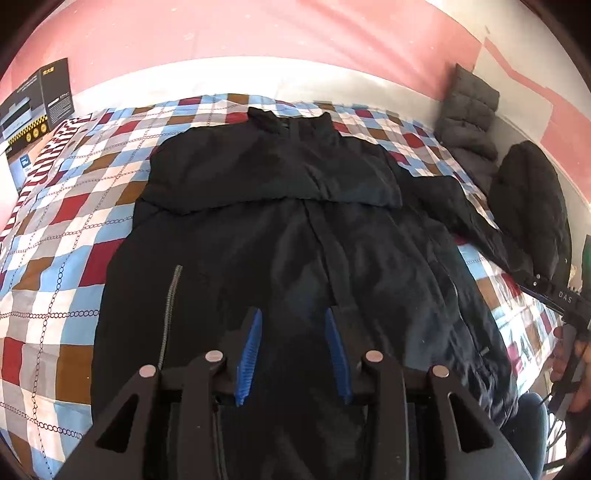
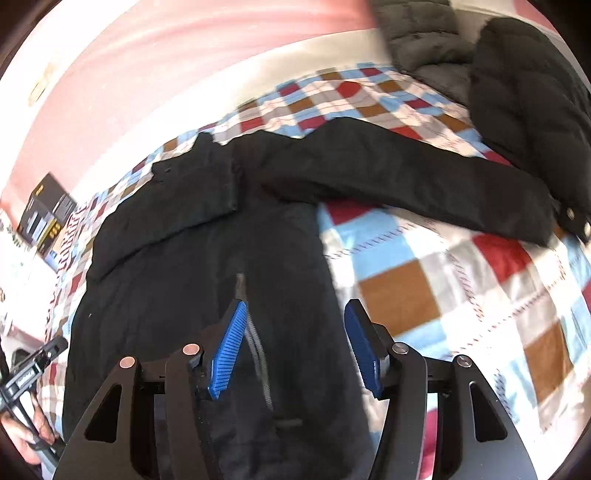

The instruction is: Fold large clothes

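A large black jacket (image 1: 295, 221) lies front up on a checked bedspread (image 1: 55, 258), collar at the far end. One sleeve (image 1: 258, 173) is folded across the chest. The other sleeve (image 2: 406, 177) stretches out sideways to the right over the bedspread (image 2: 443, 295). My left gripper (image 1: 293, 314) hangs open above the jacket's lower middle, by the front zip, with nothing between its blue pads. My right gripper (image 2: 295, 306) is open above the jacket's (image 2: 184, 277) right side edge, near a pocket zip, and holds nothing.
A dark printed box (image 1: 37, 107) stands at the bed's far left. A grey quilted garment (image 1: 469, 118) and a black puffy garment (image 1: 532, 199) lie at the far right by the pink wall (image 1: 258, 29). A hand (image 1: 569, 354) holds the other gripper at the right edge.
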